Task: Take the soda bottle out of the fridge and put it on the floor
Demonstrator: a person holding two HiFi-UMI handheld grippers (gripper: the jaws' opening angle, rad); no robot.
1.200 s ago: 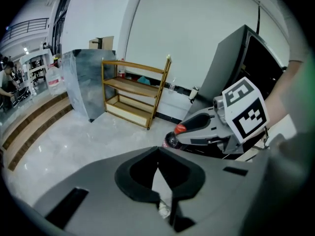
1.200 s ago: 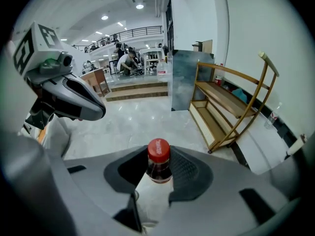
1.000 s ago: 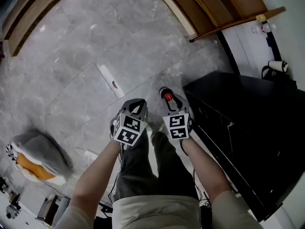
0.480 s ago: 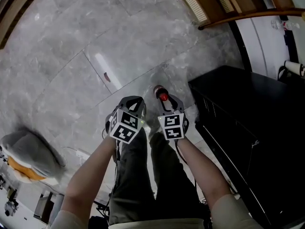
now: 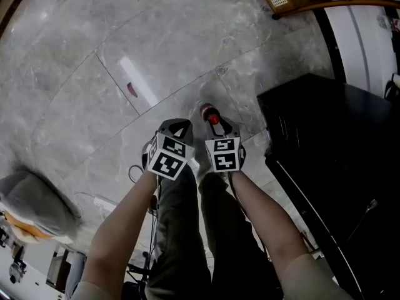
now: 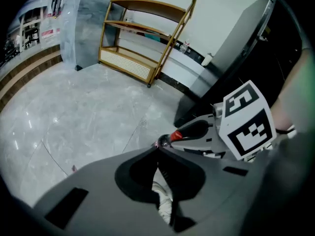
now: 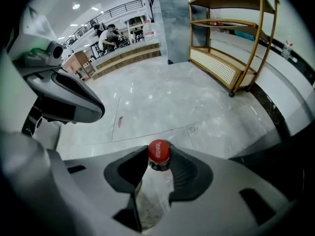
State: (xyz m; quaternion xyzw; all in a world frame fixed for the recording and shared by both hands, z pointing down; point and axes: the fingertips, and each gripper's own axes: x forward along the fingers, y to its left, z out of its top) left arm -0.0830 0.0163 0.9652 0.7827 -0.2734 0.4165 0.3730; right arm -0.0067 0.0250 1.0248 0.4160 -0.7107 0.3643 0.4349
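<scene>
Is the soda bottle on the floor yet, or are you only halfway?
About halfway. Done: the soda bottle is out of the black fridge. In hand: the right gripper grips its neck, above the floor. The left gripper is shut and empty. Left: set the bottle down and let go.

A wooden shelf rack (image 6: pixel 147 38) with a woven lower panel is seen standing by a white wall (image 6: pixel 221 14). A grey cushion (image 5: pixel 34 202) is seen lying over something orange. Seated people (image 7: pixel 109 36) are seen at a distant counter (image 7: pixel 125 55).
</scene>
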